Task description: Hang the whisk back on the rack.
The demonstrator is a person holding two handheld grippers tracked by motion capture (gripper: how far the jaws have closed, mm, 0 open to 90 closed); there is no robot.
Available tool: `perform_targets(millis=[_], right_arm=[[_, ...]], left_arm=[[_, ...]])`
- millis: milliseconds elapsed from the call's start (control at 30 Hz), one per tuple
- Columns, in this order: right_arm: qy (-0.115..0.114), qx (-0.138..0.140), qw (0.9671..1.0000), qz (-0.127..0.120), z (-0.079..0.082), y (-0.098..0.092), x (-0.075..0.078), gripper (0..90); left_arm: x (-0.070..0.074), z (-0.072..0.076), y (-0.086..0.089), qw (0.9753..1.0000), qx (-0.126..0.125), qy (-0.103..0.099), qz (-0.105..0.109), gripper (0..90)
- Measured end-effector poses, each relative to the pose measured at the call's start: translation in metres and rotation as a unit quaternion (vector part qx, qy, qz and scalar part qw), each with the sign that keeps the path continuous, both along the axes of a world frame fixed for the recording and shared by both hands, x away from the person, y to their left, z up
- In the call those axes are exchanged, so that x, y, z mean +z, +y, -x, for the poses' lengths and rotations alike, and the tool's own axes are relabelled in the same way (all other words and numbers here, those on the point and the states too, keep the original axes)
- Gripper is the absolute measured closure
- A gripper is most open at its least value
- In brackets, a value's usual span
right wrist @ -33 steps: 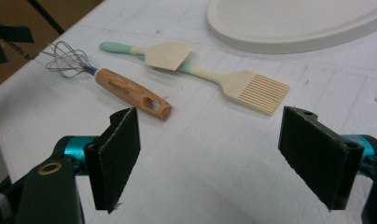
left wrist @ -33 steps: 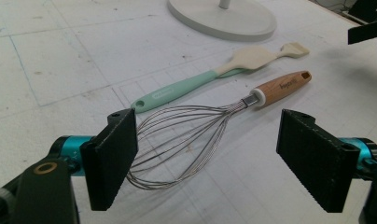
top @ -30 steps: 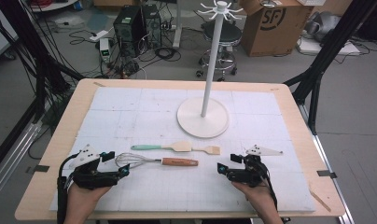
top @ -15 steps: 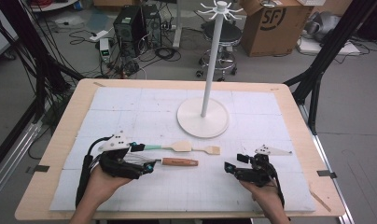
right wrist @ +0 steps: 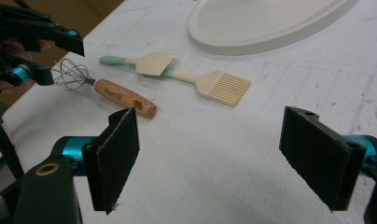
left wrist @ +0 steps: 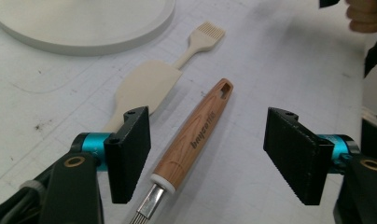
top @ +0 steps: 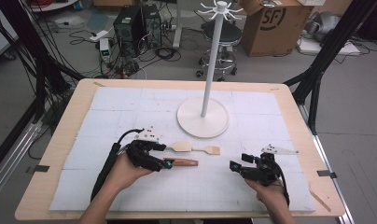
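Two grippers are at the table, and one has moved. A moment ago the left gripper [top: 164,158] sat back near the table's edge. Now it has come forward over the whisk [left wrist: 191,142]. Its jaws are wide open and hold nothing yet. The whisk's wooden handle lies flat on the white mat [top: 252,196] between the two jaws, closer to one of them. The wire end is down by the gripper's base, mostly hidden. I think this means the whisk is about to be picked up, and the next thing is to squeeze the jaws shut on the handle.

The right gripper [top: 239,166] has hardly moved. It waits well off to the side, jaws wide open and empty.

Now the count. One whisk. One spatula [left wrist: 147,86] with a pale blade, just past the left gripper's jaws. One brush [left wrist: 204,37] with pale bristles, a bit farther on. One white stand [top: 204,112] with a tall pole and hooks on top, farther still.
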State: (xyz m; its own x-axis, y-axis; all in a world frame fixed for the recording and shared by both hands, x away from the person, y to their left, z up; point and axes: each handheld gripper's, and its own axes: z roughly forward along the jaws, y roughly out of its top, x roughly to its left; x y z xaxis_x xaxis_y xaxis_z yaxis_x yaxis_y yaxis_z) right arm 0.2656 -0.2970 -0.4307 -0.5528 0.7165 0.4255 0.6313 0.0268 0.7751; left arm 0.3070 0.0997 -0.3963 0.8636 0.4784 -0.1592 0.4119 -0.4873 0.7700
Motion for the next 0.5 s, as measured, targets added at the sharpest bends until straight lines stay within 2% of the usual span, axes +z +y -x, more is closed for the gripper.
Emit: perform_targets(millis=[100, 133, 300, 500], right_arm=[[-0.001, -0.002, 1.0, -0.001, 0.0, -0.002, 0.0, 19.2], [0.002, -0.003, 1.0, -0.002, 0.0, -0.002, 0.0, 19.2], [-0.002, -0.003, 1.0, 0.0, -0.001, -0.002, 0.001, 19.2], [-0.002, -0.002, 1.0, -0.001, -0.001, -0.001, 0.003, 19.2]], left_arm=[[-0.002, -0.001, -0.003, 1.0, -0.005, -0.005, -0.003, 34.3], [-0.004, -0.003, -0.004, 0.9999, -0.007, -0.007, -0.011, 34.6], [-0.014, -0.009, -0.009, 0.9993, -0.009, 0.016, -0.034, 34.5], [-0.018, -0.013, -0.012, 0.9988, -0.007, 0.028, -0.041, 35.2]])
